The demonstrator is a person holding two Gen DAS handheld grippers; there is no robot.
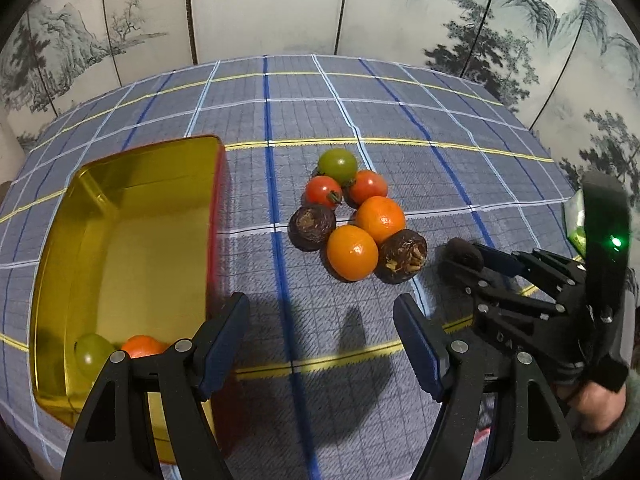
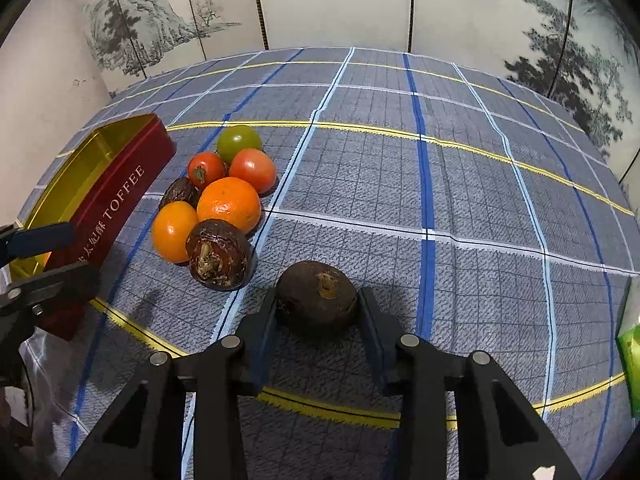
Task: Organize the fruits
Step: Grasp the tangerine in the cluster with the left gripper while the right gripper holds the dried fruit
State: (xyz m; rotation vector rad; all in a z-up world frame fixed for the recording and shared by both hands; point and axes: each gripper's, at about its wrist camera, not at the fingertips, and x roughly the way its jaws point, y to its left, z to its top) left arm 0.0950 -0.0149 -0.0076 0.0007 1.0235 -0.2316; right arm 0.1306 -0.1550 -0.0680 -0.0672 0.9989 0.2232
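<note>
Rough brown round fruit pinched in right claw, glossy oranges nearby

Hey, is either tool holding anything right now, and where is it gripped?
The right tool grips a dark brown round fruit across its two sides, stem end facing up. The left tool is open and holds nothing.

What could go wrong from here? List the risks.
1. The right gripper grips the round dark brown fruit only near its fingertips; it may slip or roll out when lifted.
2. The nearest pile fruit lies close beside the held one; a sideways move toward the tin could knock the touching pile apart.
3. The open left gripper hovers beside the tin's near corner, roughly across the path to it, so the grippers could collide.
</note>
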